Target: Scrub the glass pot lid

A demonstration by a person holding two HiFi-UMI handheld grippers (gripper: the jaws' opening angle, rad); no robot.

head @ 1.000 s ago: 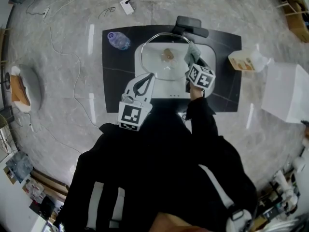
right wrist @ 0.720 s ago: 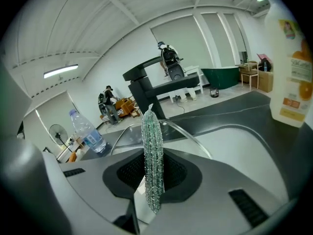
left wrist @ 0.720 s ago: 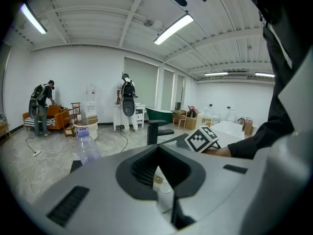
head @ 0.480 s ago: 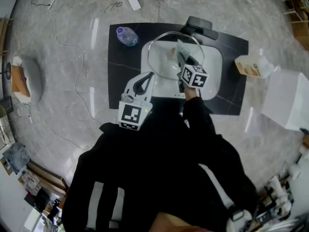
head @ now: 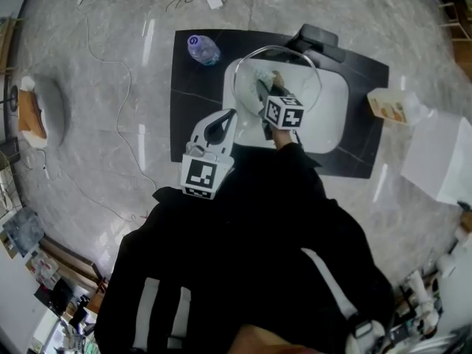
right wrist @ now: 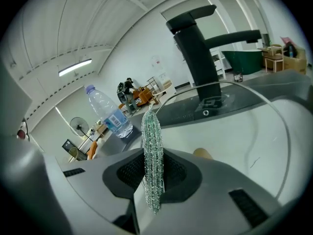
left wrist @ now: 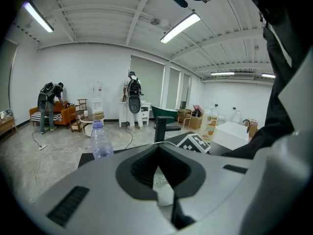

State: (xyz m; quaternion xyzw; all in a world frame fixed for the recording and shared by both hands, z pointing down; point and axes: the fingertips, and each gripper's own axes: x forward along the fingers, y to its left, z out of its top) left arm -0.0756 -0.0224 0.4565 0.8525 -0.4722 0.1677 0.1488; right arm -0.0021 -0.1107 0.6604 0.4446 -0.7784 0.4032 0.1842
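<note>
The glass pot lid (head: 299, 65) rests tilted in the white sink (head: 335, 120) on the black counter; its rim (right wrist: 276, 111) and tan knob (right wrist: 203, 153) show in the right gripper view. My right gripper (head: 263, 94) is over the lid's left-centre, shut on a silvery-green mesh scrub cloth (right wrist: 152, 151) that stands up between its jaws; the cloth (head: 259, 74) lies against the glass. My left gripper (head: 226, 120) sits at the lid's lower-left edge. Its jaws (left wrist: 164, 192) look closed on the pale glass rim.
A black faucet (head: 318, 39) stands behind the sink, close ahead of the right gripper (right wrist: 195, 53). A water bottle (head: 203, 49) lies at the counter's far left. A soap bottle (head: 389, 105) and a white box (head: 442, 153) are to the right. Cables (head: 110, 87) cross the floor.
My right gripper has carried the cloth leftward across the lid, from its right edge to its left-centre. The left gripper has stayed put.
</note>
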